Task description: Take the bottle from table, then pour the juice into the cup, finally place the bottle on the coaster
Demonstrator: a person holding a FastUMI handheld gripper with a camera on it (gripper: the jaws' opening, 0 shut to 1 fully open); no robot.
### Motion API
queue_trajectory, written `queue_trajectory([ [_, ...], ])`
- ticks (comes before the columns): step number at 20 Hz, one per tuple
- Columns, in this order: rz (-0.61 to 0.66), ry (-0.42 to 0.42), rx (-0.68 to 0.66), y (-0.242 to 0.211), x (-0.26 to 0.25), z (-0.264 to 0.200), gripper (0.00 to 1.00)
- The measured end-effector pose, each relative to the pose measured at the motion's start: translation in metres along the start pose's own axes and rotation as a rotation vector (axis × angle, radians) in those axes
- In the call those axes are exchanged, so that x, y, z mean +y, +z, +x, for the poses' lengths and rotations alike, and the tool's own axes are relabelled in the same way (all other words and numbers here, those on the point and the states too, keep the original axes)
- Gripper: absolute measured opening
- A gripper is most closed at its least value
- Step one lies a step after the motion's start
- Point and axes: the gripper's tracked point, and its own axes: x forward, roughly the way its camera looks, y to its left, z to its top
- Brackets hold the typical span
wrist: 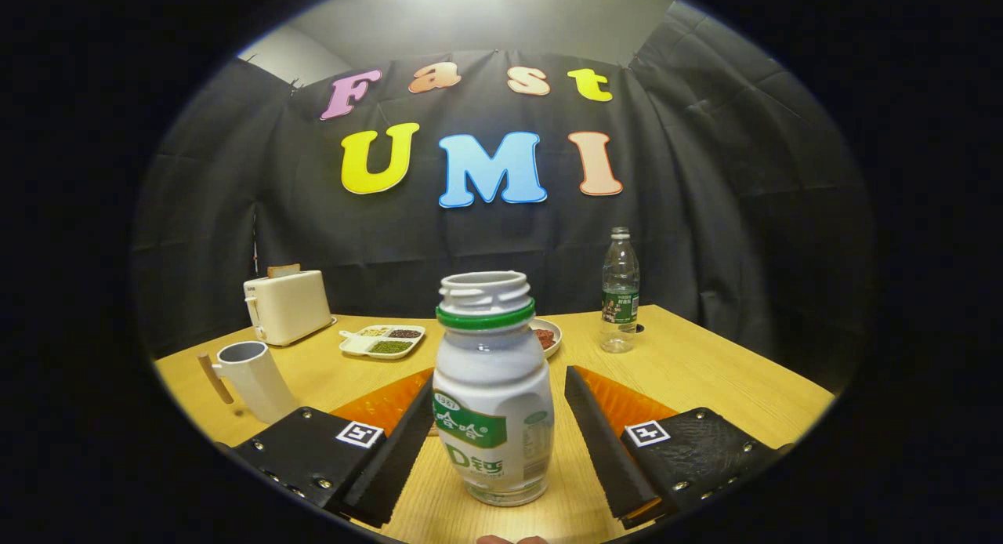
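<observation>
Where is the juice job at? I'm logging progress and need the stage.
Nothing looks finished yet. The white bottle stands uncapped on the table, between the open gripper fingers; the left one is near or at its side, the right stands apart, so the grasp is in hand. Left to do: close and lift, pour into the cup standing ahead to the left, then set the bottle down on the coaster.

Gripper (498, 430): fingers (396, 450) spread wide, level, jaws parted, left pad near bottle (492, 395), right pad apart, neither pressing.
</observation>
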Motion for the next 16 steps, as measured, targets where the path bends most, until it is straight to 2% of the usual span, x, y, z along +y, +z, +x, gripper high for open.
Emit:
queue_trajectory([
  [9, -0.005, -0.001, 0.003, -0.007, 0.0, 0.009, 0.96],
  [11, -0.006, -0.006, 0.021, -0.011, -0.003, 0.012, 0.88],
  [12, -0.009, -0.011, 0.021, -0.01, -0.003, 0.012, 0.79],
  [13, -0.018, -0.012, 0.025, -0.011, -0.004, 0.012, 0.75],
  [16, -0.021, -0.011, 0.033, -0.01, -0.004, 0.014, 0.73],
])
